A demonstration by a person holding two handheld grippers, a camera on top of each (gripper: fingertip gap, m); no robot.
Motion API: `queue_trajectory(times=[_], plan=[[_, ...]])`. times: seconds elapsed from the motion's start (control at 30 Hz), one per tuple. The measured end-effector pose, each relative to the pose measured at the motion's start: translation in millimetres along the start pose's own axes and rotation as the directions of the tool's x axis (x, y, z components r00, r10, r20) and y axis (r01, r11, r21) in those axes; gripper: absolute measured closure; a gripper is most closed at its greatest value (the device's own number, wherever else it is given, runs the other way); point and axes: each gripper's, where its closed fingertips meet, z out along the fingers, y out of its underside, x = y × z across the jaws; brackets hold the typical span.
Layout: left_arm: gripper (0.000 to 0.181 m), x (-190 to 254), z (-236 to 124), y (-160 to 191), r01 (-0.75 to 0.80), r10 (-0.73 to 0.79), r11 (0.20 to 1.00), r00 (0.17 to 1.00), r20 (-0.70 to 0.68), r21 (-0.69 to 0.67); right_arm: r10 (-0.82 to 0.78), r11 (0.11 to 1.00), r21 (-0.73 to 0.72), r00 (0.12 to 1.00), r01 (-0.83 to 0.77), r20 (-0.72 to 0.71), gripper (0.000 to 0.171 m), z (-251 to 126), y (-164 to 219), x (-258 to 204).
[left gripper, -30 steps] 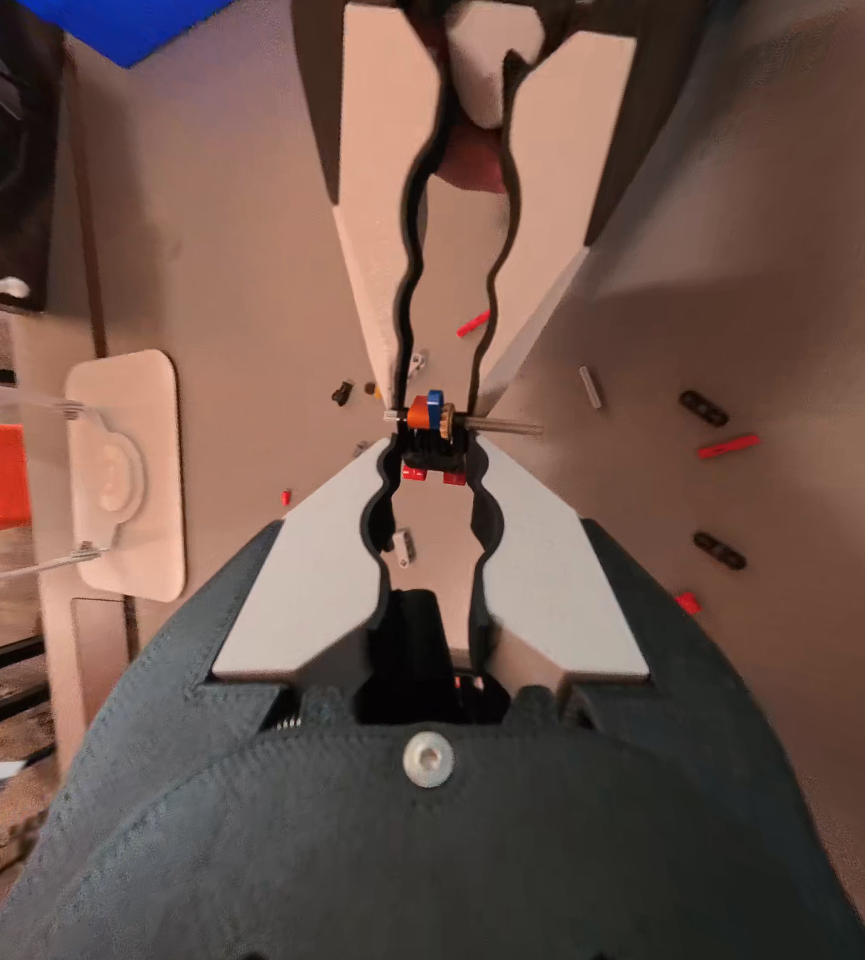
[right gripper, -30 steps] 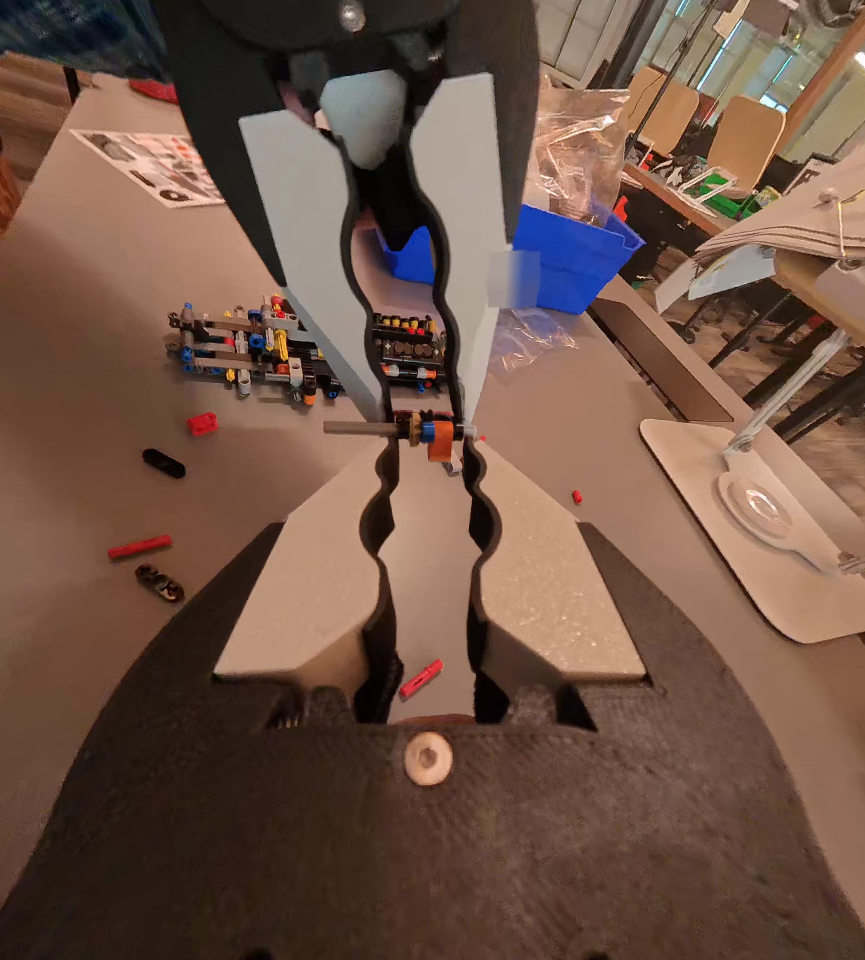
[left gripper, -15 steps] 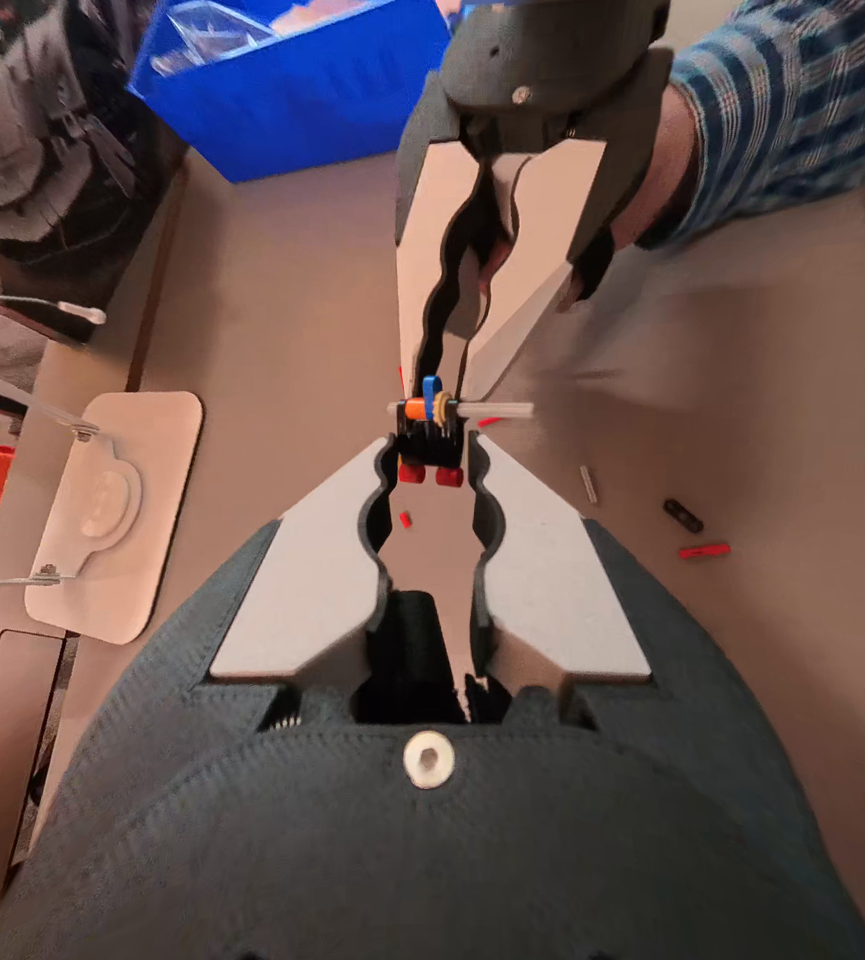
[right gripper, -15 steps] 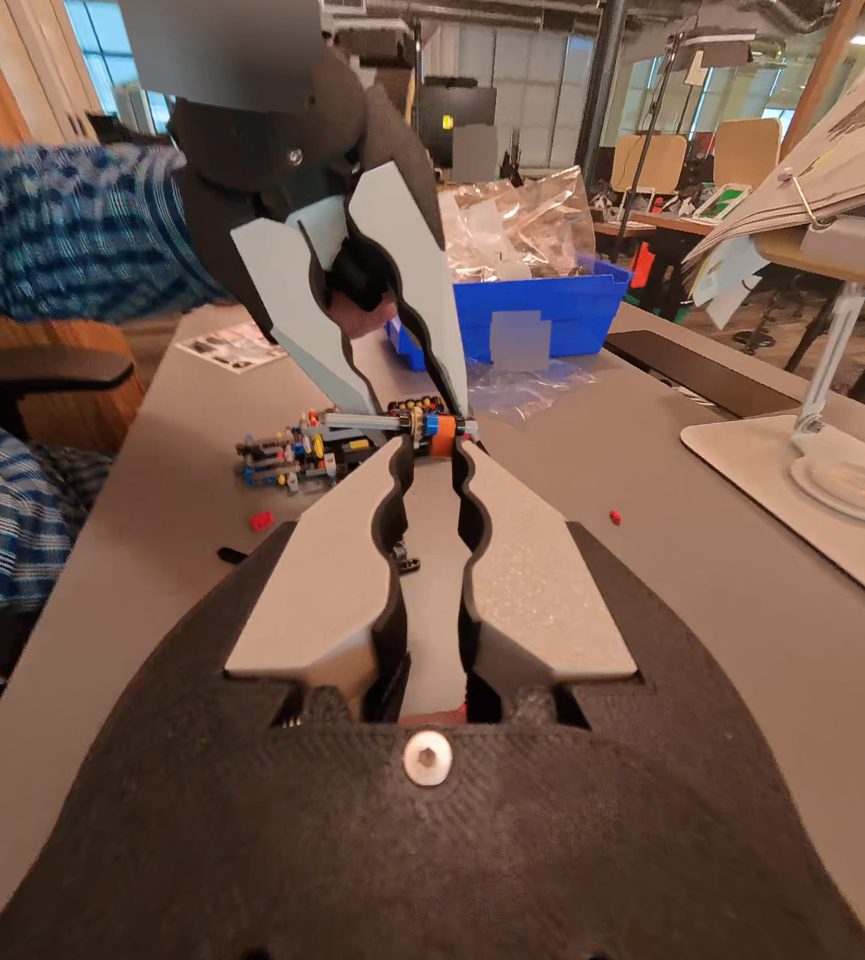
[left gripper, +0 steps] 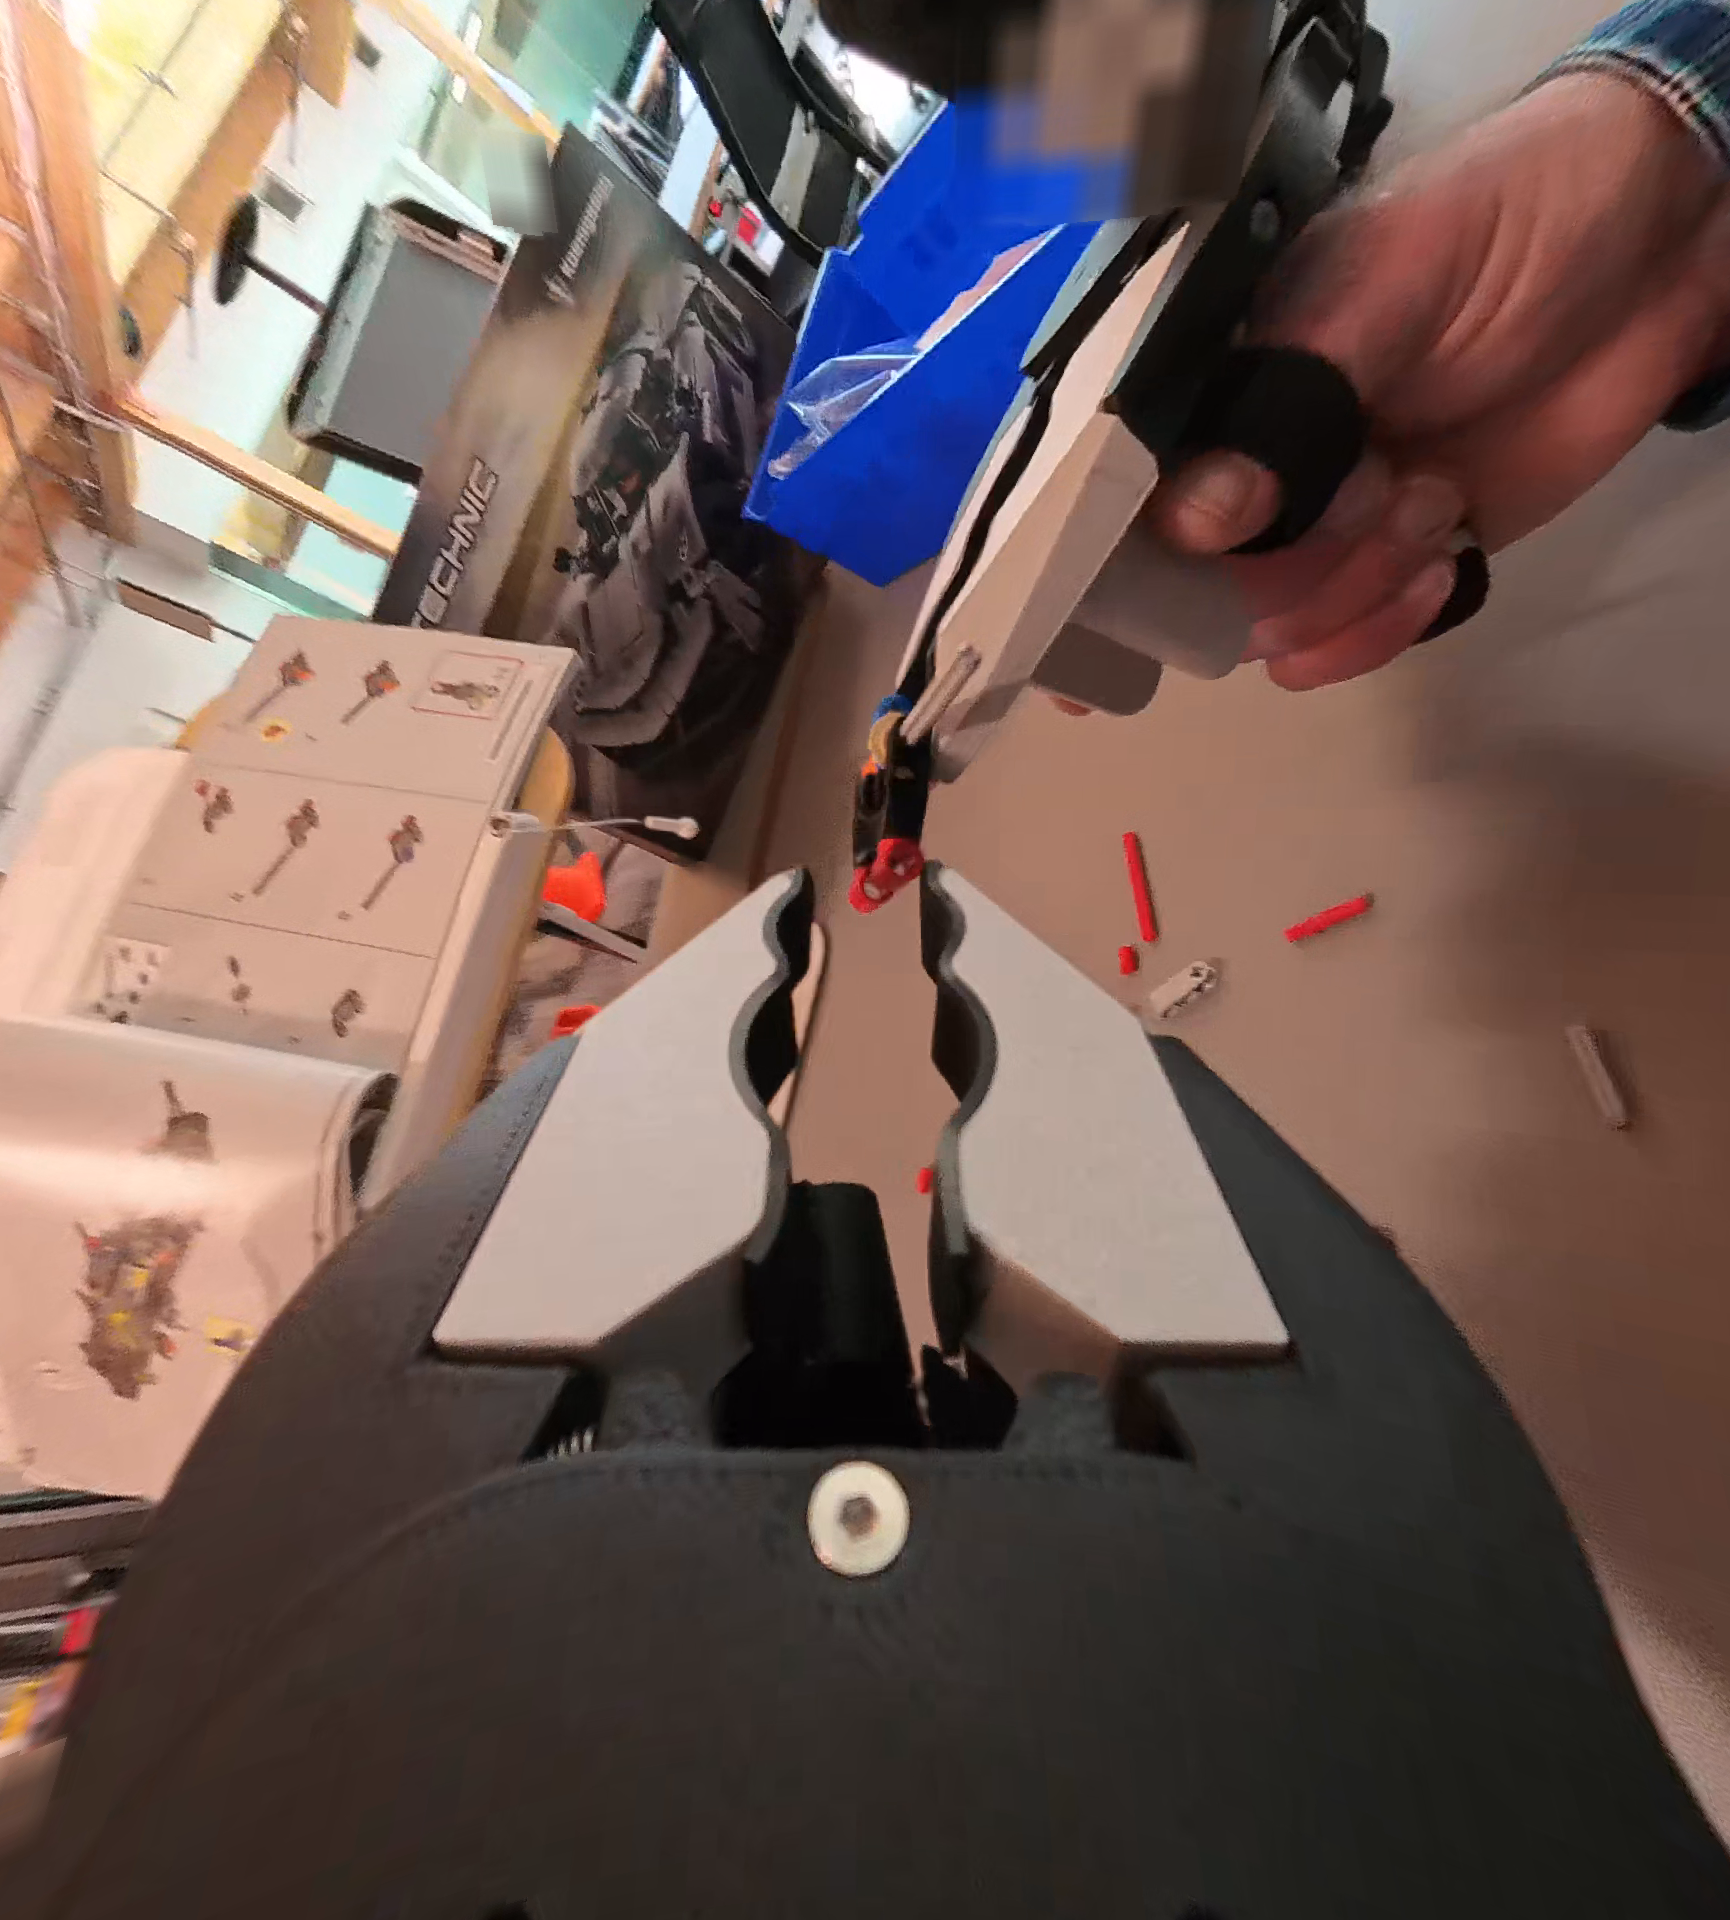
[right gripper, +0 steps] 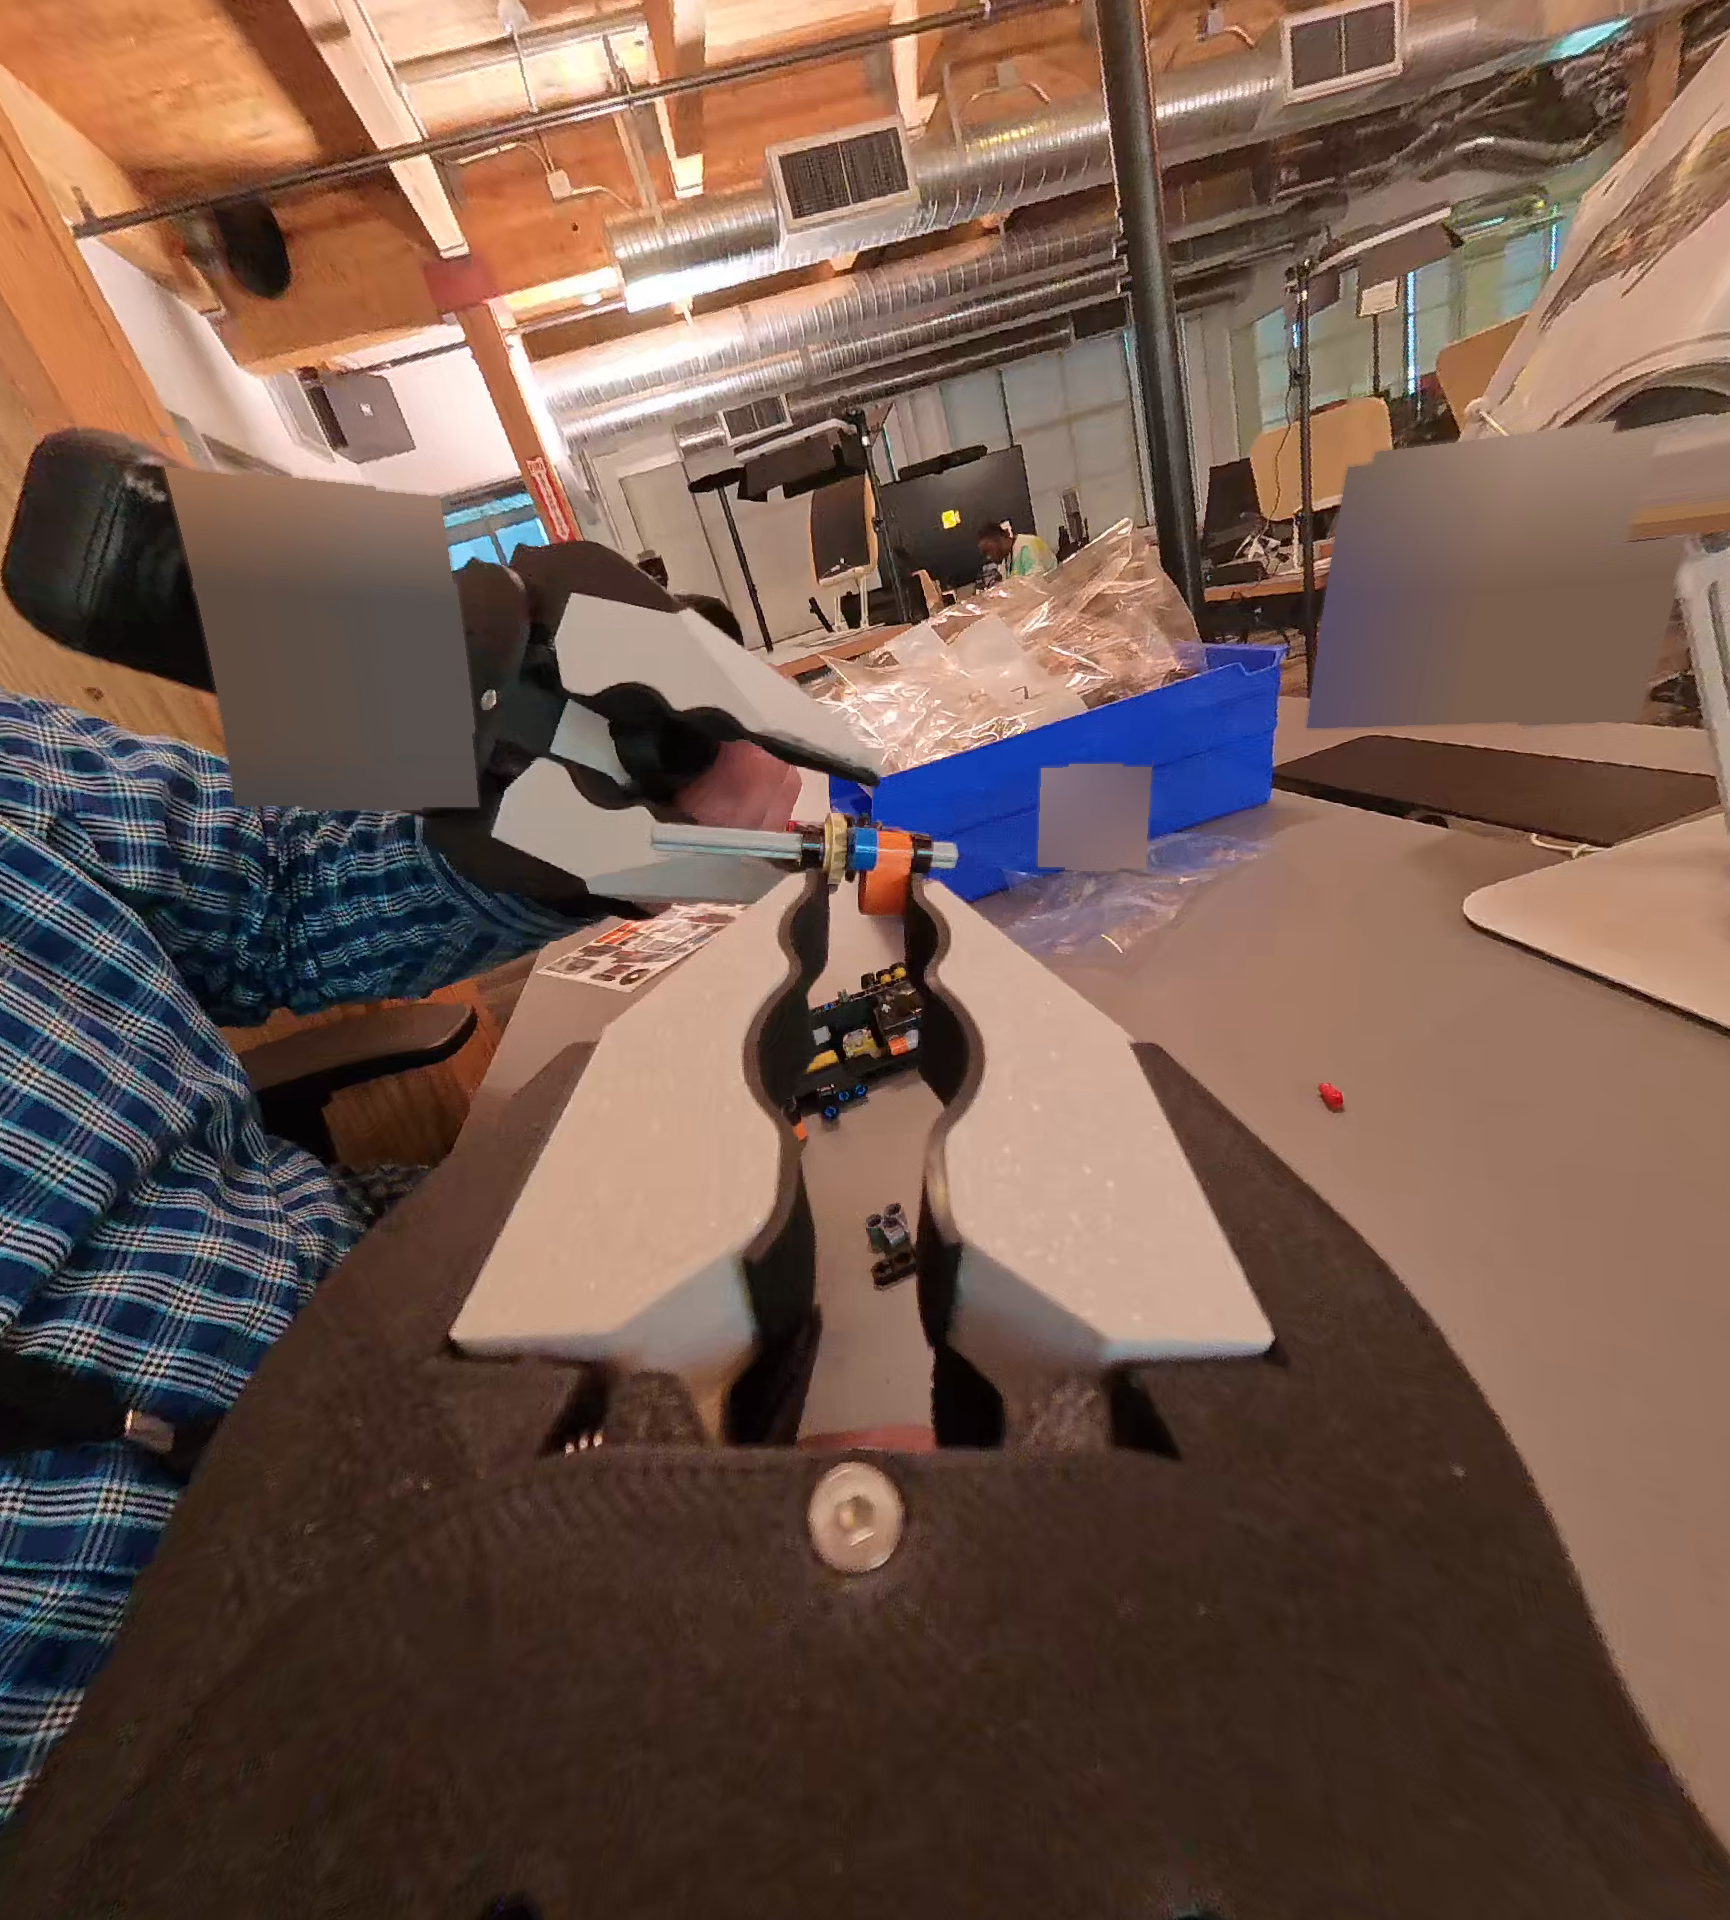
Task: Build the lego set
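The right gripper (right gripper: 866,883) is closed on a small axle sub-assembly (right gripper: 845,854) — a grey axle carrying a tan gear, a blue bush and an orange piece — and the piece is held in the air, pinched at the fingertips only. In the left wrist view the same sub-assembly (left gripper: 887,800) is seen hanging from the right gripper's tips, with a red connector at its lower end. The left gripper (left gripper: 866,888) is open and empty; its jaws stand apart just beside that red connector, and no contact is shown.

Below, the partly built chassis (right gripper: 856,1039) lies on the grey table (right gripper: 1360,935), visible between the right gripper's fingers. Loose red pins (left gripper: 1138,885) and a grey axle piece (left gripper: 1596,1075) are scattered on the table, well apart from the held part. A blue bin (right gripper: 1100,748) of plastic bags and an instruction booklet (left gripper: 321,831) on a stand are set farther off.

Risks are judged as follows:
- The hold is shallow, so the axle could rotate or slip out if the left gripper pushes on it off-line.
- The bush and gear may be slid along the axle by a sideways push — alignment would be lost.
- A dropped piece could roll among the loose parts or off the table edge.
- The left wrist view is blurred, so the clearance at the connector cannot be confirmed.
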Motion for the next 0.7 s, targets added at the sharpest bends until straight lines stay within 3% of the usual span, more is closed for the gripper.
queue_trajectory(times=[0.2, 0.37, 0.47, 0.7], plan=[[0.175, 1, 4, -3, -0.145, 0.145, 0.989, 0.989, 0.015, -0.003, 0.014, 1.000, 0.002, 1.000, -0.014, 0.007, 0.160, -1, -1, 1], [0.176, -3, 2, -5, -0.264, 0.264, 0.964, 0.964, 0.007, -0.019, -0.008, 1.000, 0.007, 1.000, 0.008, -0.003, 0.165, -1, -2, 1], [0.176, -7, 1, -2, -0.305, 0.304, 0.952, 0.952, -0.022, -0.035, -0.020, 1.000, -0.002, 1.000, 0.020, -0.007, 0.154, -1, -3, 2], [0.175, -14, 5, -3, -0.363, 0.355, 0.930, 0.927, -0.122, -0.054, -0.236, 0.971, -0.067, 0.962, 0.229, -0.136, 0.144, -7, -7, 12]])
